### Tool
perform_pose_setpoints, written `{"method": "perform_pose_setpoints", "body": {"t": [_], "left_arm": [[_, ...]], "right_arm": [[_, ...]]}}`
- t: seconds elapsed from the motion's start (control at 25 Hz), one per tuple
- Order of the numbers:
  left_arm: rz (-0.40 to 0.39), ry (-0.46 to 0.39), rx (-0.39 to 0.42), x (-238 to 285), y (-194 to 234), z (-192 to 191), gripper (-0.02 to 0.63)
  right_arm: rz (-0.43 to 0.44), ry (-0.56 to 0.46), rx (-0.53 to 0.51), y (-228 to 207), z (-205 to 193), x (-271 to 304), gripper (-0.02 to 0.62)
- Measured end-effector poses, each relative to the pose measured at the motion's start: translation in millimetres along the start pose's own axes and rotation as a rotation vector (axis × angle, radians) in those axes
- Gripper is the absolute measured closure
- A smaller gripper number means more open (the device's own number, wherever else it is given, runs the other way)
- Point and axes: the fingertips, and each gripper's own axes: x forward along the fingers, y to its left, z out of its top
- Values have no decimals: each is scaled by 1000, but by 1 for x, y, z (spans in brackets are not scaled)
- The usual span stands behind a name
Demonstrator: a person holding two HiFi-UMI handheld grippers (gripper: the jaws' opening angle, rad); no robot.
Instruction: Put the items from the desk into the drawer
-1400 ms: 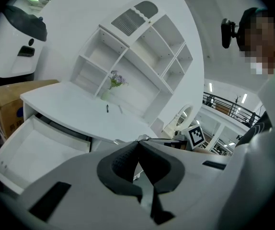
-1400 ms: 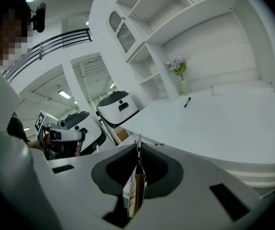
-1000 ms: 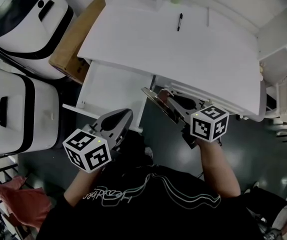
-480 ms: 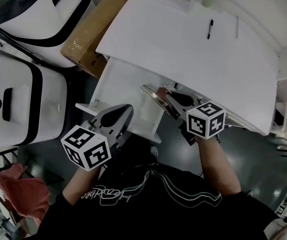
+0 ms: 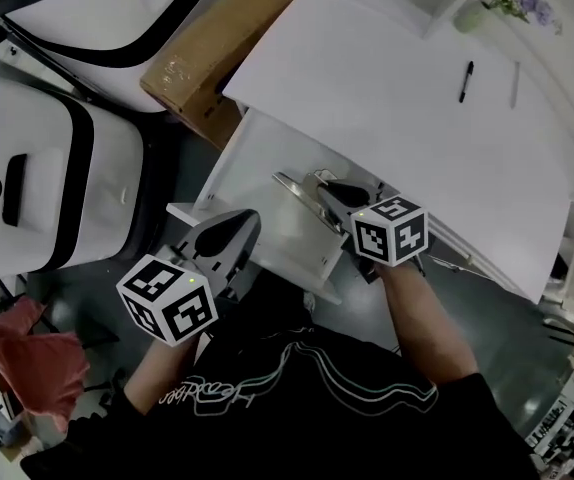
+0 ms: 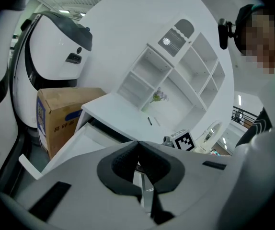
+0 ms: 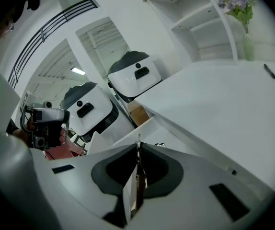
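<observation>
The white drawer [image 5: 259, 173] stands pulled out below the left part of the white desk [image 5: 367, 88]. My right gripper [image 5: 319, 188] hovers over the drawer's right front part, shut on a thin flat item [image 5: 302, 200] that shows edge-on in the right gripper view [image 7: 136, 188]. My left gripper [image 5: 237, 230] is shut and holds nothing, just in front of the drawer's front wall. A black pen [image 5: 465, 81] lies far back on the desk, with a thin pale stick [image 5: 514, 84] beside it. The pen [image 6: 149, 120] is small in the left gripper view.
A cardboard box [image 5: 217, 53] stands left of the desk. Two big white machines [image 5: 57, 183] stand further left. A vase of purple flowers [image 5: 502, 3] sits at the desk's back corner. A red cloth [image 5: 27, 368] lies low at the left.
The right gripper has carried the flat item left, from beside the drawer to over its right front part. The head view has swung; the left gripper has hardly moved.
</observation>
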Motion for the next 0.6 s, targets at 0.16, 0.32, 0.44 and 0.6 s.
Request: {"method": "perform_pose_setpoints", "body": {"t": [0.16,0.32,0.44,0.6], "left_arm": [[42,2,-37,-3,24,-5,586],[75,1,-80,-4,47,-12,586],[91,9,-94,-5,59,-14,586],[108,23,-108,-3,71,-19,586]], "right_arm": [[22,37,11,-6,-8,35,537],[40,78,24,-14,-20,69,537],[51,110,35,-20,-32,94,537],[67,129,61,-28,-48,119,535]]}}
